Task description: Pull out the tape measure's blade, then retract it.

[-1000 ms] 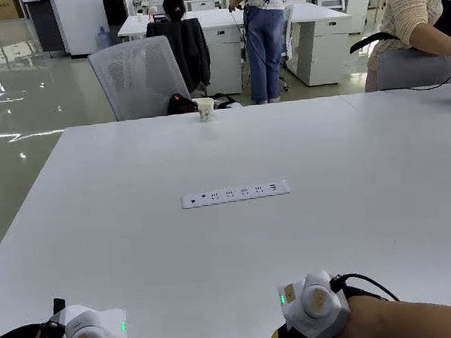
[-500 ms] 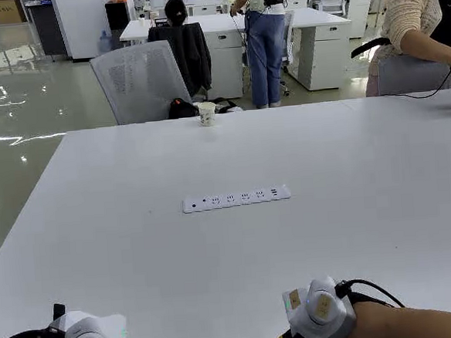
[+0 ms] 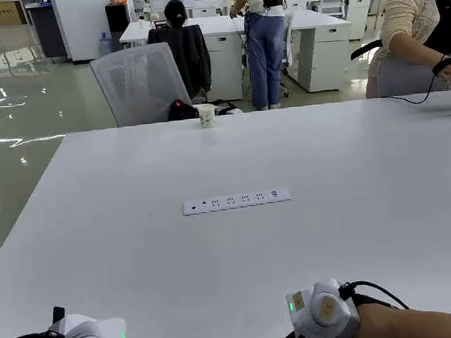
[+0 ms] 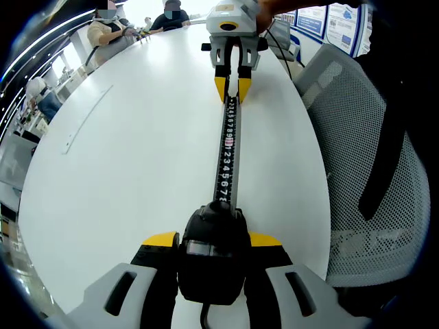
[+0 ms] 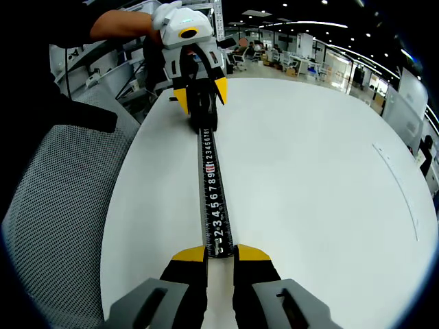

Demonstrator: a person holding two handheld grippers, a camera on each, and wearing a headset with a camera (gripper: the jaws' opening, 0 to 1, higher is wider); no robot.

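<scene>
Your left gripper (image 4: 212, 239) clamps the case (image 4: 211, 267). From it the blade (image 5: 212, 199), marked 2–9, runs to your right gripper (image 5: 220, 253), which is pinched on the tip.

A power strip (image 3: 236, 201) lies on the white table (image 3: 122, 246), a paper cup (image 3: 207, 114) (patterned) near its far edge.

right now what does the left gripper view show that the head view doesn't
The left gripper view gives the work: the left gripper clamped on the tape measure case, the blade drawn out across the white table, and the right gripper pinching its far end. The head view gives the far side: a paper cup at the table's far edge and a grey mesh chair behind it. Both share the table and the power strip on it.
</scene>
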